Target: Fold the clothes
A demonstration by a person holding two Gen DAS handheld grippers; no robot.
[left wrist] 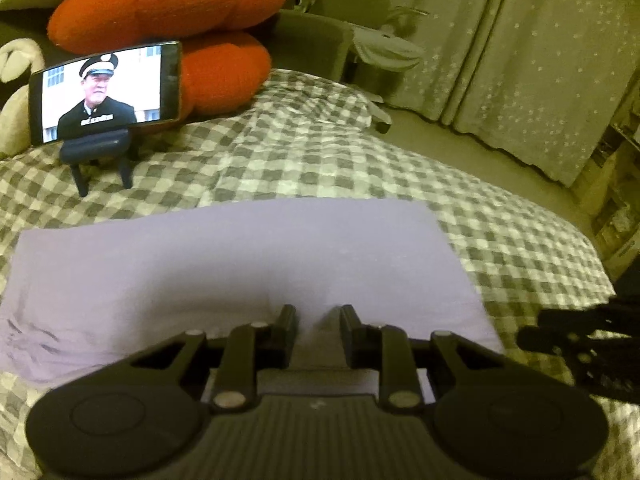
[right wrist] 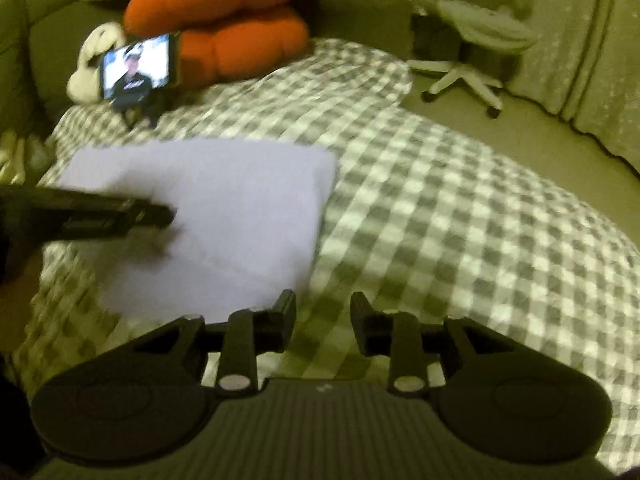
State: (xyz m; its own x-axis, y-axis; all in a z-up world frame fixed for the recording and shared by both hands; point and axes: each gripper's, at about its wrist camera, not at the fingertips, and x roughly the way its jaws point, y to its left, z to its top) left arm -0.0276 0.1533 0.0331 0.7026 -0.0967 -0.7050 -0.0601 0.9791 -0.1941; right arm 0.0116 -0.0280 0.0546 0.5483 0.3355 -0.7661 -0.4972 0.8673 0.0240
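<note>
My lilac garment lies folded into a flat rectangle on the checked bed; it looks nearly done. My left tongs sit over its near edge, slightly parted, whether pinching cloth I cannot tell. My right tongs stand open over bare cover. Only the right view shows the chair base.

A bed covered in a grey-and-white checked sheet carries a folded lilac garment lying flat. Farther back on the bed a phone sits on a small black stand, with orange cushions just behind it.
</note>
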